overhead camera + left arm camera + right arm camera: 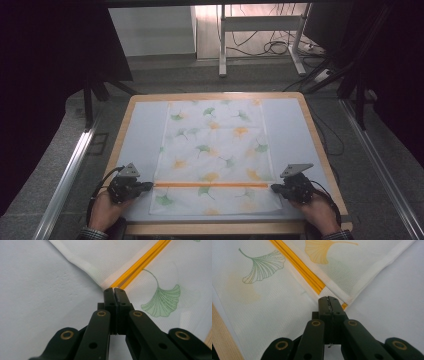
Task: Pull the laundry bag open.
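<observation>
On the table (295,107) with its pale blue-grey cover lies a thin white cloth (215,150) printed with green and orange ginkgo leaves, and an orange strip (210,184) runs across it near the person's side. The left gripper (150,186) is at the left end of this strip and the right gripper (274,188) is at the right end, so the cloth is stretched between the two pairs of jaws. In the left gripper view, the black jaws are pressed fully together, with no gap between their tips, and the orange strip (140,263) begins directly in front of the tips and goes away up and to the right. The hemmed edge of the cloth (82,263) comes to the same tips from the upper left, and a green leaf (162,302) is printed just to the right of the jaws. It seems the tips pinch the cloth edge at that point, though I cannot see the material between them. In the right gripper view the jaws are also closed tight, and their tips meet the cloth (274,305) where the orange strip (299,267) ends, just above the tips. A folded layer with a white hem (372,272) goes up to the right from the jaws, and a small orange corner shows just beside the right tip. A green leaf (262,267) lies far up to the left of the jaws, and the wooden table edge (224,337) is at the lower left.
</observation>
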The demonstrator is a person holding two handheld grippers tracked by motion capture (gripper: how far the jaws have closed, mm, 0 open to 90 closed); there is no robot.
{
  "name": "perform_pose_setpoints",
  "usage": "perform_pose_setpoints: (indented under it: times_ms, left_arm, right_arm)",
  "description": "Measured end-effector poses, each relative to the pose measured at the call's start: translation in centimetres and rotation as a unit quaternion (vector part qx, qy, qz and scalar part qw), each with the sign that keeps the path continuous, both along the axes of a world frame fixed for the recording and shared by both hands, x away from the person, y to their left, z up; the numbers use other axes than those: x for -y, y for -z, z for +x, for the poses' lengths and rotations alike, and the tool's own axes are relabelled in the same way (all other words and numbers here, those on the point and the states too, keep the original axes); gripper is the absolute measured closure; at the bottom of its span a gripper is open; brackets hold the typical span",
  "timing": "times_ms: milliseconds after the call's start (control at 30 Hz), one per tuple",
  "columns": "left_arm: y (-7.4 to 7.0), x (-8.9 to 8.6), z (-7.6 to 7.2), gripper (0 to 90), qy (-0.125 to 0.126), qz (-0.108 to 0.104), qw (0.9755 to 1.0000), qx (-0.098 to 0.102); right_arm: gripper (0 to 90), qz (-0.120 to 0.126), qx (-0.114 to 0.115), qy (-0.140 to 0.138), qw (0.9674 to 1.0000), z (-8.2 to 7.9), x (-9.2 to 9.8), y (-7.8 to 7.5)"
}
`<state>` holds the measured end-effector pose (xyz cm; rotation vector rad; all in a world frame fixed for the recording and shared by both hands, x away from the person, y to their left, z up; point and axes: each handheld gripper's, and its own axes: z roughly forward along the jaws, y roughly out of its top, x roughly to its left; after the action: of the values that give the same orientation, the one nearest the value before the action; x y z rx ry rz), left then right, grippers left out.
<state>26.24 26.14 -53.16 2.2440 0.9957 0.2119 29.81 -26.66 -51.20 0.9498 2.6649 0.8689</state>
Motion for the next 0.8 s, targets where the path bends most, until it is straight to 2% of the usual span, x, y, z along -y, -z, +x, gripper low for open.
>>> perform_pose_setpoints:
  times_ms: [333, 367, 400, 433, 700, 800]
  left_arm:
    - [-0.06, 0.02, 0.14, 87.7, -0.003, -0.011, 0.9999, 0.007]
    - [-0.07, -0.02, 0.13, 82.3, -0.007, -0.011, 0.9999, 0.009]
    - [-0.08, -0.04, 0.12, 82.3, -0.01, -0.013, 0.9998, 0.012]
    - [-0.08, -0.07, 0.13, 79.4, -0.01, -0.015, 0.9998, 0.013]
    - [-0.13, 0.0, 0.18, 66.6, -0.02, -0.026, 0.9993, 0.018]
    - [-0.24, -0.01, 0.14, 57.4, -0.024, -0.028, 0.9991, 0.022]
  right_arm:
    - [87.6, 0.0, -0.003, -0.006, 1.0, 0.16, 0.02, -0.08]
    - [77.1, 0.008, -0.012, -0.012, 0.9998, 0.18, 0.01, -0.12]
    - [77.1, 0.008, -0.012, -0.012, 0.9998, 0.18, 0.01, -0.12]
    - [72.0, 0.023, -0.026, -0.014, 0.9993, 0.22, 0.05, -0.07]
    - [71.9, 0.017, -0.022, -0.016, 0.9995, 0.04, -0.15, -0.21]
    - [71.0, 0.012, -0.007, -0.022, 0.9997, -0.15, -0.32, -0.45]
